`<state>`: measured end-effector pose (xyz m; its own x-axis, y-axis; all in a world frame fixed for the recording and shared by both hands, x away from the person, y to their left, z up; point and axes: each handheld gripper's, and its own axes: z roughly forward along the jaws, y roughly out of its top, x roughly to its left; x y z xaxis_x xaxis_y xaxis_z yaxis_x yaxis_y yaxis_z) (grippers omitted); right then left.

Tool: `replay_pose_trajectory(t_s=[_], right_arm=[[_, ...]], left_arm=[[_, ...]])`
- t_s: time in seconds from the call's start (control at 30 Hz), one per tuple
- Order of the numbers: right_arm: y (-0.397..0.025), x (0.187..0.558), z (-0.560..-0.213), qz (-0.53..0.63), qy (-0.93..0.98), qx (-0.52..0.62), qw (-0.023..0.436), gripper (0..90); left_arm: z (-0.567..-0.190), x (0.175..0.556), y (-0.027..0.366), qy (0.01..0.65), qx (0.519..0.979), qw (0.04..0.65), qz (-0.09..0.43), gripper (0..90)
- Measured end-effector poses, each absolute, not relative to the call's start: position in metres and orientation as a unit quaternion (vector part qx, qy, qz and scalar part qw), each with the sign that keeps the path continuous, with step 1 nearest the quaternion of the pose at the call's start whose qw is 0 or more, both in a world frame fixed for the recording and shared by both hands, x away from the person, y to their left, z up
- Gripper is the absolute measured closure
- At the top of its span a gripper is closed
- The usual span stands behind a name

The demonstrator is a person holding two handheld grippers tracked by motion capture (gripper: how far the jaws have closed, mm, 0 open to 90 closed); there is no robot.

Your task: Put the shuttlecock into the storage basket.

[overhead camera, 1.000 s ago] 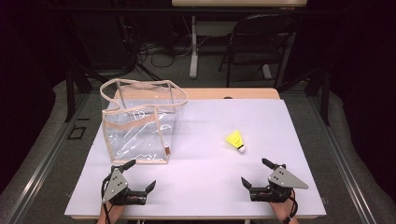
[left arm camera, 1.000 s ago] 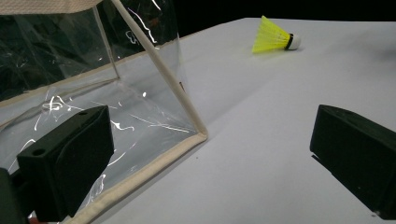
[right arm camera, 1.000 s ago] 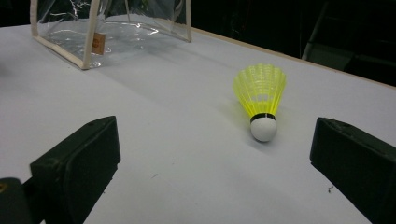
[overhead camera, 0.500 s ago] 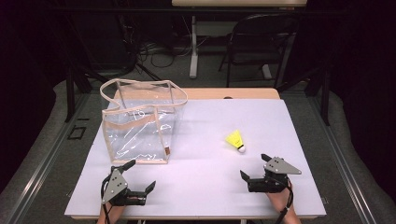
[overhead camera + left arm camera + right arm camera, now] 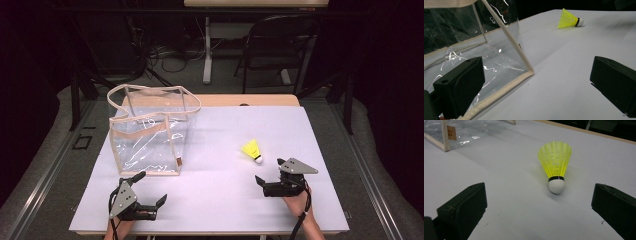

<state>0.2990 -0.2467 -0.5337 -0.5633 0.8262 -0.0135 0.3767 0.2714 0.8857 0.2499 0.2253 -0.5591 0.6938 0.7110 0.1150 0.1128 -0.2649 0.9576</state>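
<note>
The right tongs (image 5: 270,175) stand wide apart and hold nothing, resting low over the counter (image 5: 300,130) with a hand (image 5: 300,202) behind them. In the right gripper view the yellow shuttlecock (image 5: 555,165) lies on its side straight ahead of the gap between the two black jaws, near but untouched, its white cork tip turned toward the tongs and its skirt fanning away from them. In the high view the shuttlecock (image 5: 251,150) sits just beyond the right tongs.

The left tongs (image 5: 151,191) are also spread wide and empty, at the near edge of the counter, well apart from the shuttlecock. The clear bag (image 5: 150,131) with beige trim and handles stands upright just beyond them, far to the left of the shuttlecock. In the left gripper view the bag's near bottom corner (image 5: 530,72) sits between the jaws' lines of sight, close to the left jaw, with the shuttlecock (image 5: 570,20) far off beyond it.
</note>
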Motion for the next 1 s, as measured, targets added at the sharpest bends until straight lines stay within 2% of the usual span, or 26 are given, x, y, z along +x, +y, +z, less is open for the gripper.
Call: replay_pose_trajectory(t_s=[1.0], right_arm=[[-0.228, 0.352, -0.526, 0.38, 0.808, 0.401, 0.205, 0.0]], left_arm=[[-0.558, 0.251, 0.225, 0.269, 0.749, 0.539, 0.276, 0.0]])
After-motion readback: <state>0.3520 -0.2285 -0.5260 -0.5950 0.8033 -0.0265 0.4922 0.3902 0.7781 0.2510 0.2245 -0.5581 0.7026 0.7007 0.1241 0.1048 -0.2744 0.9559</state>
